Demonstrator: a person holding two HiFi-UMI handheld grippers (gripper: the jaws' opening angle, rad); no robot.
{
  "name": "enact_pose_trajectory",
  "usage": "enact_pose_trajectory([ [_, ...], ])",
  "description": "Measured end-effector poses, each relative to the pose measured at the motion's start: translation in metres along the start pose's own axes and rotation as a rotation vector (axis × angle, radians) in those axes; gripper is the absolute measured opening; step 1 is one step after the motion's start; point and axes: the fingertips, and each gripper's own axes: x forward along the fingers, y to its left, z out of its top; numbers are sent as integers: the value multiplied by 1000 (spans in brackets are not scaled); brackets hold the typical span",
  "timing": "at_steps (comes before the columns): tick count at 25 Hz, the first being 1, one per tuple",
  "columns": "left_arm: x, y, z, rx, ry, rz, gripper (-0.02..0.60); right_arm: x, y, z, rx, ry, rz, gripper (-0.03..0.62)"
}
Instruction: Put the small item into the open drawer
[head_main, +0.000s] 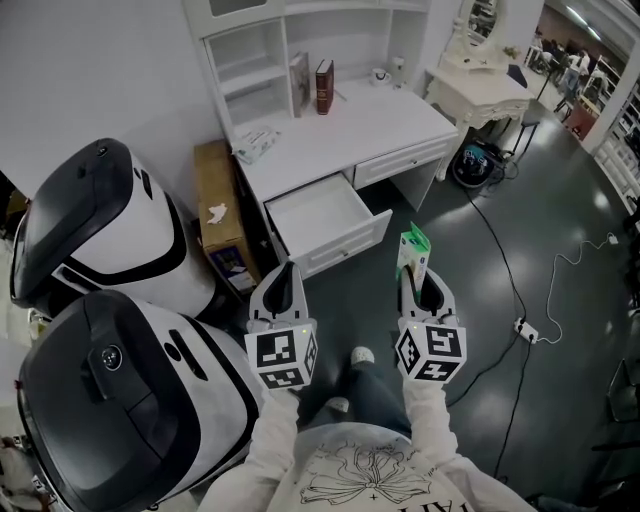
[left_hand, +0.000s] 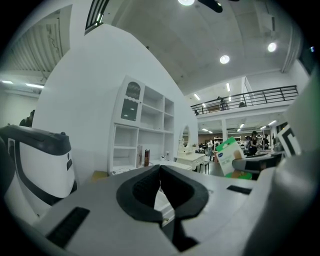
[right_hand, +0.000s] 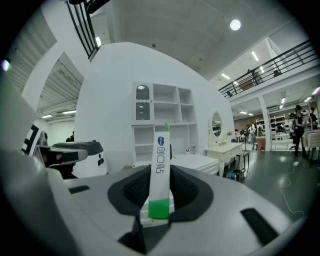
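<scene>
A small flat box (head_main: 411, 254), white and green with blue print, stands upright between the jaws of my right gripper (head_main: 418, 285), which is shut on it. The right gripper view shows the small box (right_hand: 160, 172) edge-on, clamped between the black pads (right_hand: 187, 192). My left gripper (head_main: 283, 287) hangs beside it with its jaws closed together and nothing between them; in its own view the left gripper (left_hand: 160, 187) shows the pads meeting. The open drawer (head_main: 322, 218) of the white desk (head_main: 340, 130) lies ahead of both grippers, and it looks empty.
Two large white-and-black machines (head_main: 95, 230) stand at the left, a cardboard box (head_main: 220, 215) beside the desk. Books (head_main: 324, 86) and papers (head_main: 256, 142) lie on the desk. A dressing table (head_main: 480, 90) stands at the right; cables (head_main: 545, 300) run over the dark floor.
</scene>
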Motion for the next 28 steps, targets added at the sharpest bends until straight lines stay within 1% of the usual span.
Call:
enact_pose_trajectory([
  [6, 39, 8, -7, -5, 17, 33, 5, 47, -12, -6, 7, 23, 24, 91],
  [11, 86, 19, -6, -9, 27, 80, 5, 104, -22, 5, 7, 22, 74, 91],
  [18, 164, 36, 13, -10, 25, 166, 5, 201, -40, 32, -3, 23, 170, 91],
  [22, 207, 45, 21, -23, 21, 219, 5, 256, -45, 47, -10, 26, 236, 91],
  [28, 246, 58, 19, -33, 42, 287, 5, 316, -42, 45, -15, 60, 319, 91],
])
